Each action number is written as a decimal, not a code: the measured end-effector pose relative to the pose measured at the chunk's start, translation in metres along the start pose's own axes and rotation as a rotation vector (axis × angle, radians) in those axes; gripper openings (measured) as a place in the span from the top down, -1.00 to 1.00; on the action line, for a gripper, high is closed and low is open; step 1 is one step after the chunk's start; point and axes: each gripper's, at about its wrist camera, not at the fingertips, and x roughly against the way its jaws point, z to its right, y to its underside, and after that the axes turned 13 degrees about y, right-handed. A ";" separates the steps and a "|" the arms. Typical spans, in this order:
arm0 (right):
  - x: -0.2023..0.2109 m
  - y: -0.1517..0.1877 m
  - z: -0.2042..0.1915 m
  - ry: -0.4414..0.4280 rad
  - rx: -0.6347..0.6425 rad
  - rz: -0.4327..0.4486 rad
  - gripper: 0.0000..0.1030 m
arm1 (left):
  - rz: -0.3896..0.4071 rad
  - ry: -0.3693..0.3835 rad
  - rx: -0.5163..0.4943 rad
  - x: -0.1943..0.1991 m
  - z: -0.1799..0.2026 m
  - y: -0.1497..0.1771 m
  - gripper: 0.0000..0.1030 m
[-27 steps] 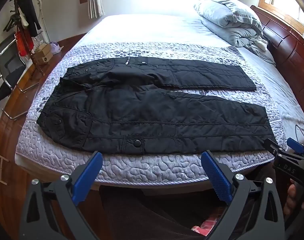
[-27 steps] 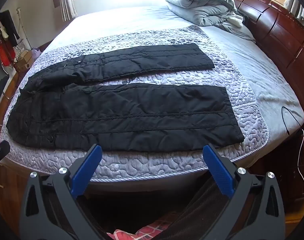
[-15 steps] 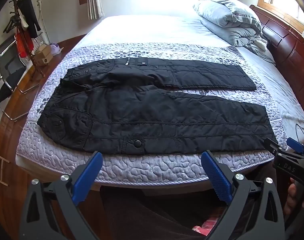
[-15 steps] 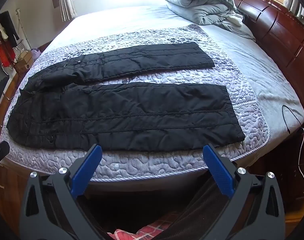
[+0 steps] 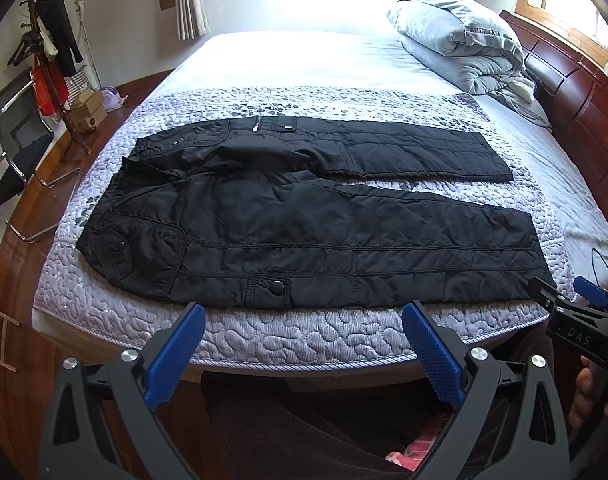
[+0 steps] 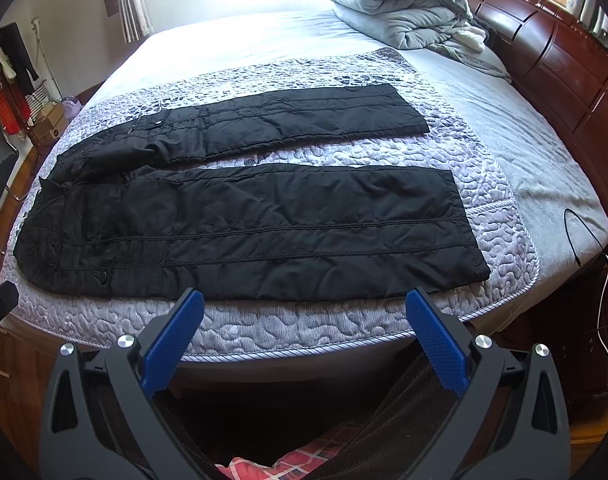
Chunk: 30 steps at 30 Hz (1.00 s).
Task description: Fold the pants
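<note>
Nothing is shifting since the earlier frames: left gripper [image 5: 299, 354] and right gripper [image 6: 304, 348] are hovering spread wide and empty at the bed edge, presumably lining up. Black quilted pants [image 6: 239, 224] are lying flat on the grey quilted bedspread [image 6: 287, 328], legs apart, waist left, unfolded.

I count one pair of pants [image 5: 304, 220] on one bed [image 5: 287, 336], two grippers, left [image 5: 304, 320] and right [image 6: 304, 316], one folded duvet [image 5: 460, 44] far right, one chair [image 5: 11, 148] at left, and perhaps two boxes [image 5: 88, 114].
</note>
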 end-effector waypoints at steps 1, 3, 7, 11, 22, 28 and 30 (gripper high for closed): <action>0.000 0.000 0.000 0.000 0.000 0.000 -0.95 | 0.000 0.000 0.000 0.000 0.000 0.000 -0.93; 0.000 0.000 0.000 0.000 0.000 0.000 -0.95 | 0.001 0.000 0.001 0.001 0.000 0.000 -0.93; 0.000 0.000 0.000 -0.001 0.001 0.000 -0.95 | 0.003 -0.005 -0.004 0.001 0.001 0.000 -0.93; 0.000 0.000 0.000 -0.001 0.000 0.000 -0.95 | 0.002 -0.008 -0.005 0.000 0.002 0.000 -0.93; 0.000 0.000 0.000 -0.001 0.001 0.000 -0.95 | 0.002 -0.010 -0.005 -0.001 0.001 0.000 -0.93; 0.000 0.000 0.001 -0.002 0.000 -0.001 -0.95 | 0.000 -0.012 -0.005 -0.001 0.001 0.000 -0.93; 0.000 0.000 0.001 -0.002 0.000 0.000 -0.95 | 0.000 -0.013 -0.004 -0.001 0.001 0.000 -0.93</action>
